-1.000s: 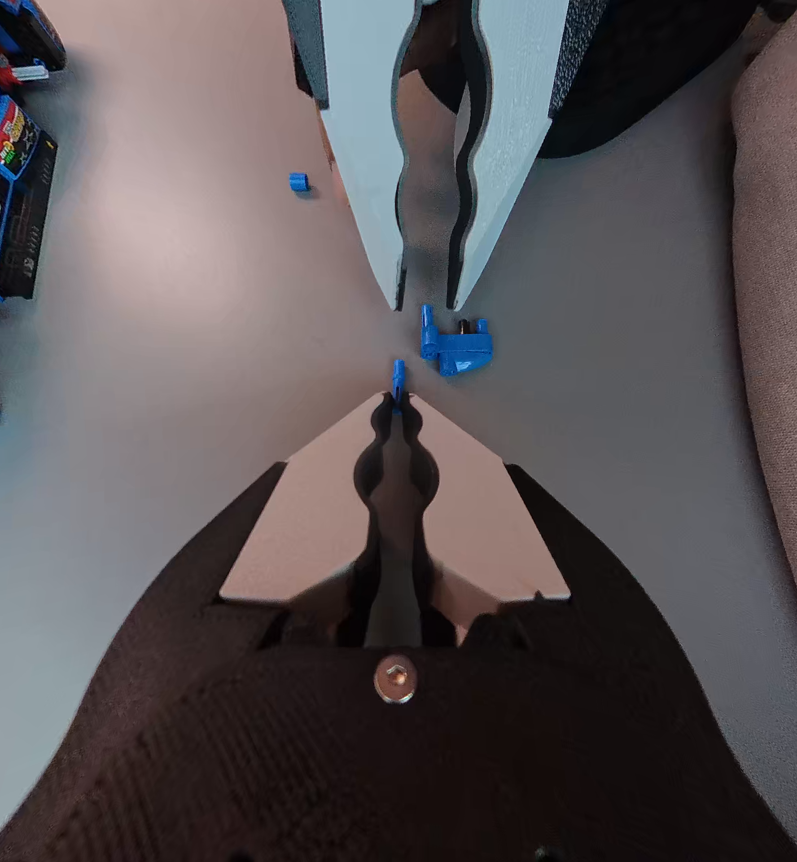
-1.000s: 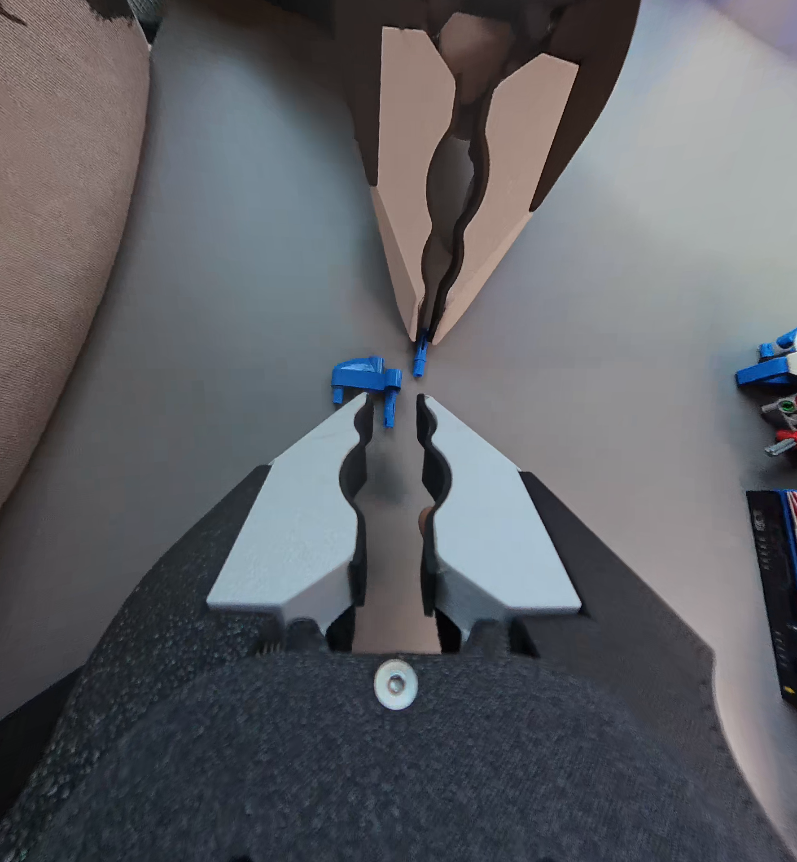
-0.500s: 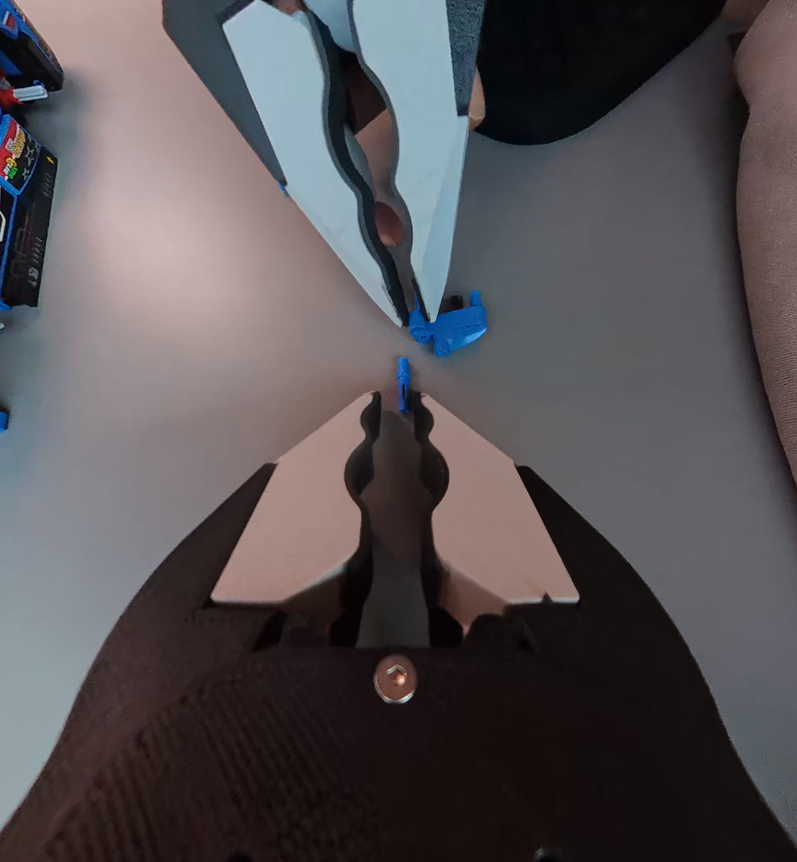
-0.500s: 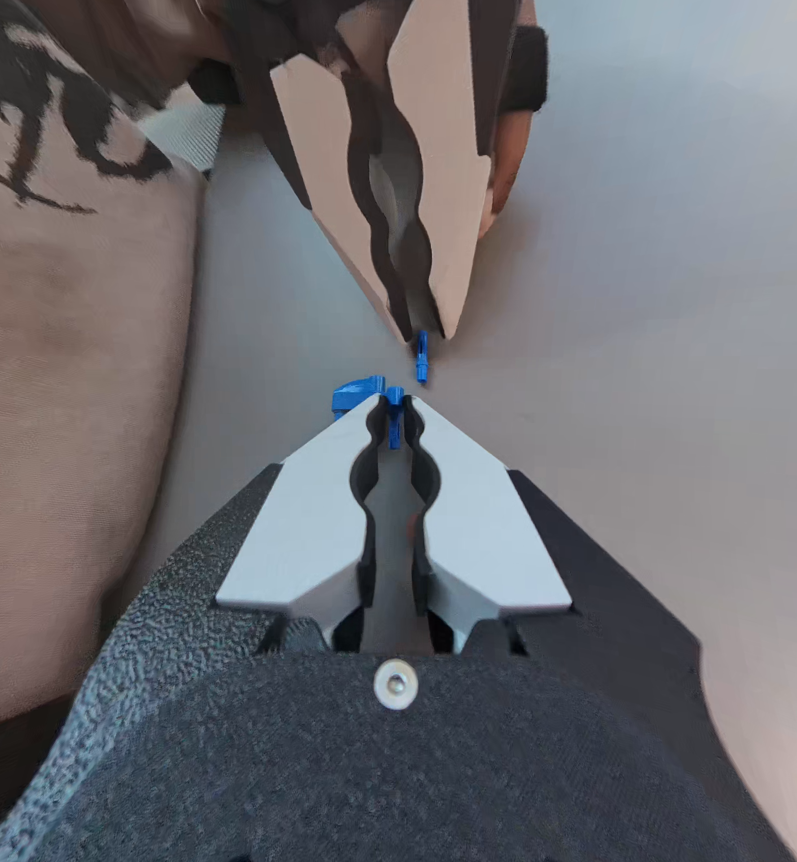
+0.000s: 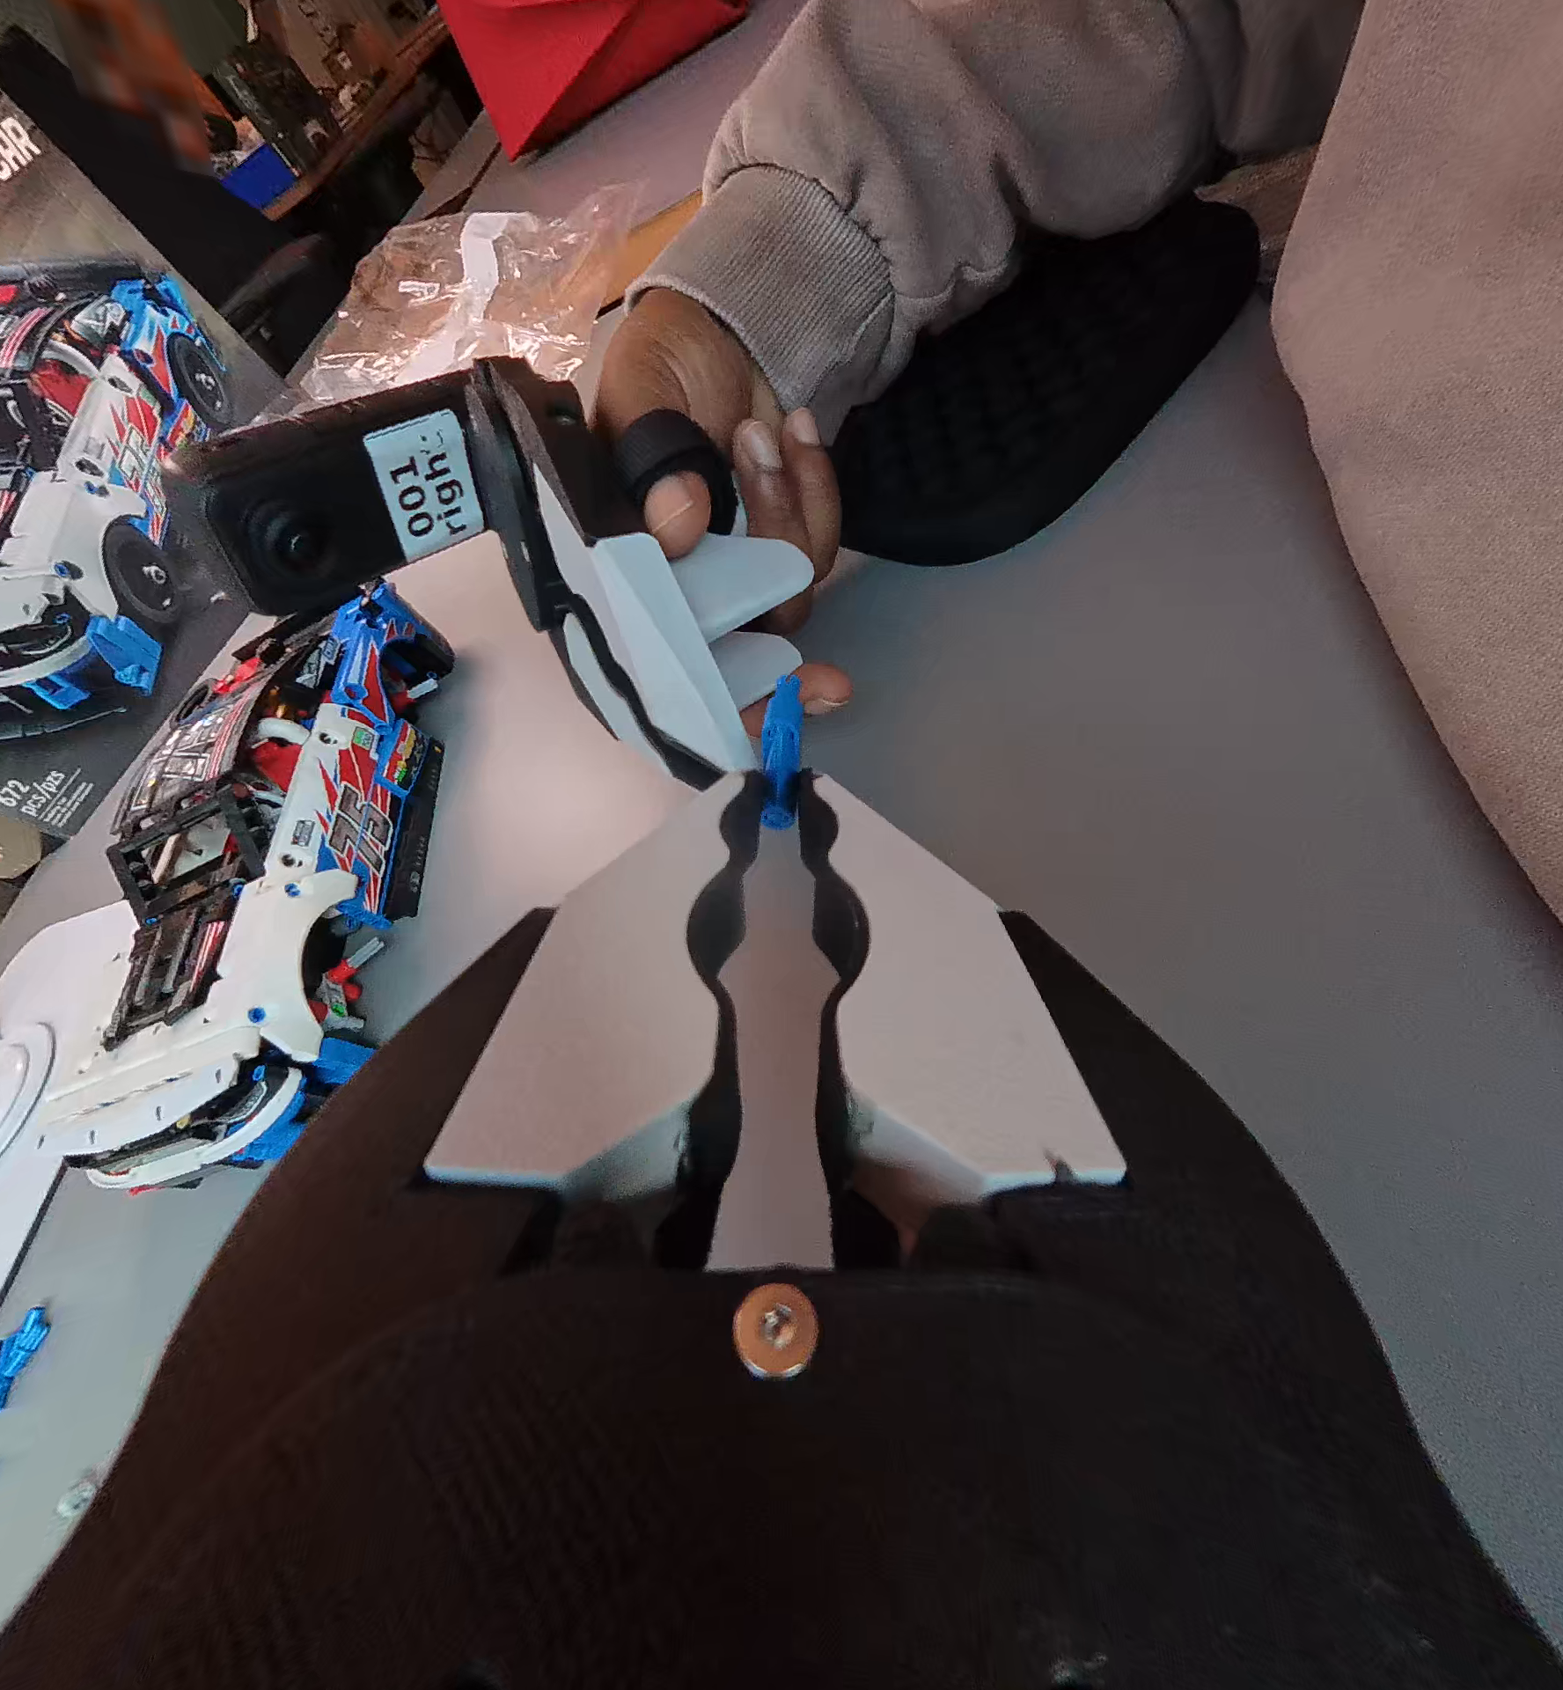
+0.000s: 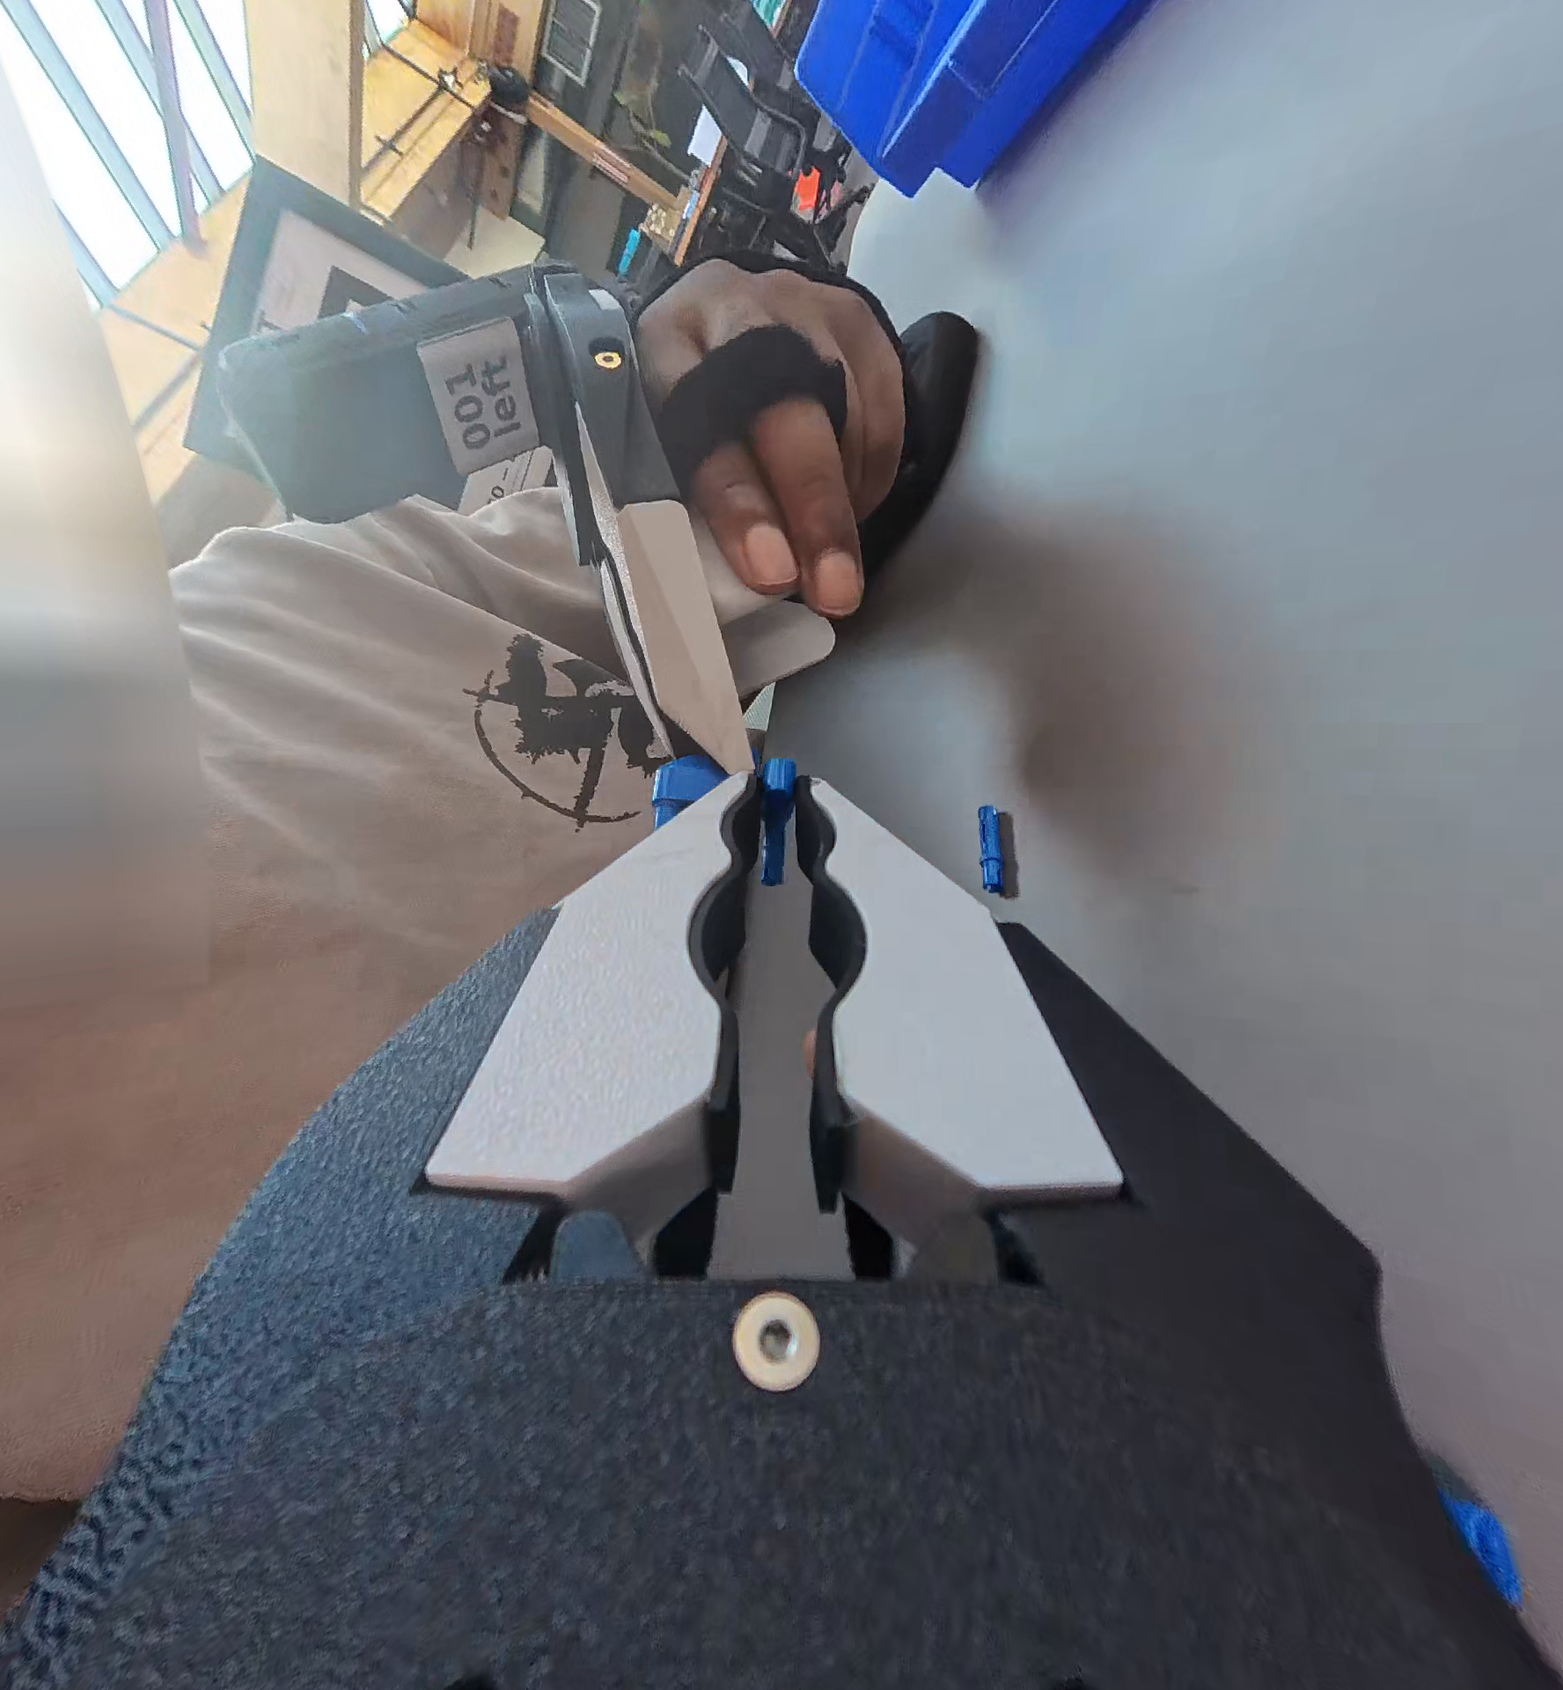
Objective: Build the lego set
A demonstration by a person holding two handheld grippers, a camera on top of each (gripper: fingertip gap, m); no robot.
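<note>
Grey matte tabletop, smooth and bare in the working zone — small parts will skate on it if nudged.

Nearest, left gripper: tips pinched on a blue pin, held by its lower end with the upper half standing proud. Item is tiny, light, rigid plastic and slick; best taken across the shaft, as here, leaving one end free for insertion. Too hard a squeeze could likely shoot it out sideways.

Right gripper: tips closed on a blue connector piece, its thin stem clamped between them and a wider blue body showing past the left fingertip. Both held parts sit just beside each other, above the table.

Loose second pin lies on the table, right of the right gripper's tips.

Left in the left wrist view, the part-built race car — white, blue, red, many small joints, likely fragile if lifted by one panel. Beyond it, the set's box and a crumpled clear bag.

Far in the right wrist view, a blue bin and cluttered workshop shelving.
</note>
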